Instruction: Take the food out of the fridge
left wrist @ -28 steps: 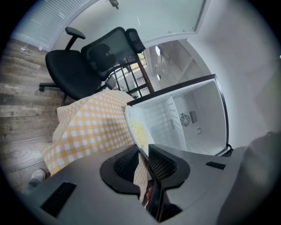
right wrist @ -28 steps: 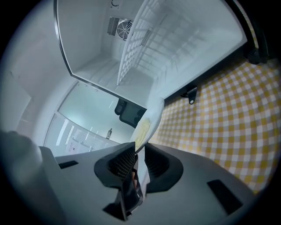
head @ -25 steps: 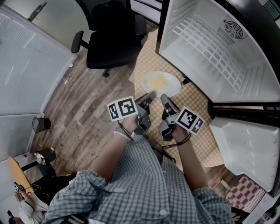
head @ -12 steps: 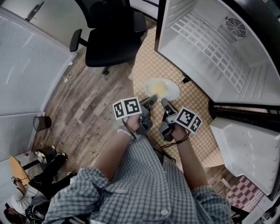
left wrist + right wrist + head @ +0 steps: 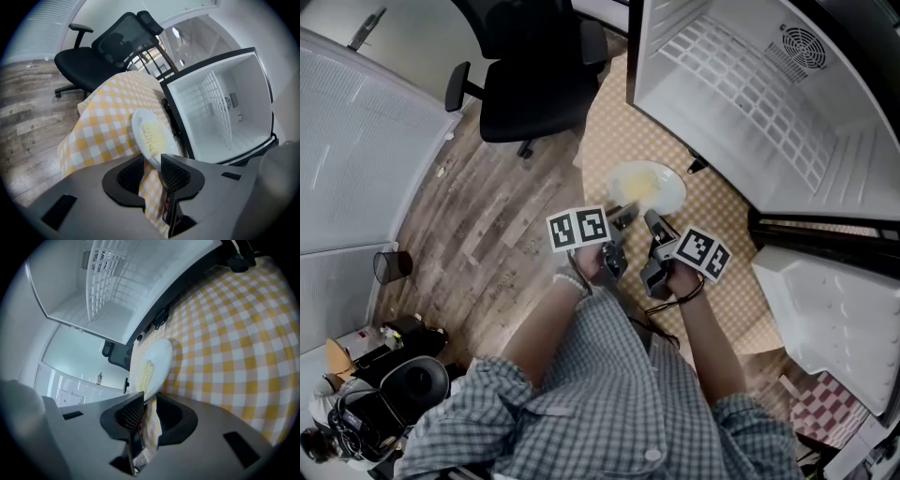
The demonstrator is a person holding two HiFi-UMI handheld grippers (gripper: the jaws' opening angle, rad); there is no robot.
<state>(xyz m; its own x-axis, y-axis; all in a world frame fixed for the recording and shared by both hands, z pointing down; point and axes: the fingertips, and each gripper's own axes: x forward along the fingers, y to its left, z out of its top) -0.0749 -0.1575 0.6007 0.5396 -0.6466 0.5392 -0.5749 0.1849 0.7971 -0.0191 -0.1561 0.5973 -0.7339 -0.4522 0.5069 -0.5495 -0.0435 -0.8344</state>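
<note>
A white plate (image 5: 649,187) with yellow food lies on the yellow-checked tablecloth (image 5: 717,230) in front of the open fridge (image 5: 750,103). Both grippers reach its near rim. My left gripper (image 5: 623,217) has the rim between its pads; its jaws have just been opening, and a gap shows beside the rim. In the left gripper view the plate (image 5: 152,136) runs into the left gripper (image 5: 152,166). My right gripper (image 5: 651,221) pinches the rim. The right gripper view shows the plate (image 5: 152,363) caught at the tips of the right gripper (image 5: 149,404).
The fridge's wire shelf (image 5: 741,80) is bare, and its door (image 5: 825,319) hangs open at the right. A black office chair (image 5: 530,84) stands on the wood floor beyond the table. A small bin (image 5: 389,265) sits at the left.
Both grippers have sunk with the plate down to the cloth. The left jaws stand wider than before. The person at the lower left has moved out of view.
</note>
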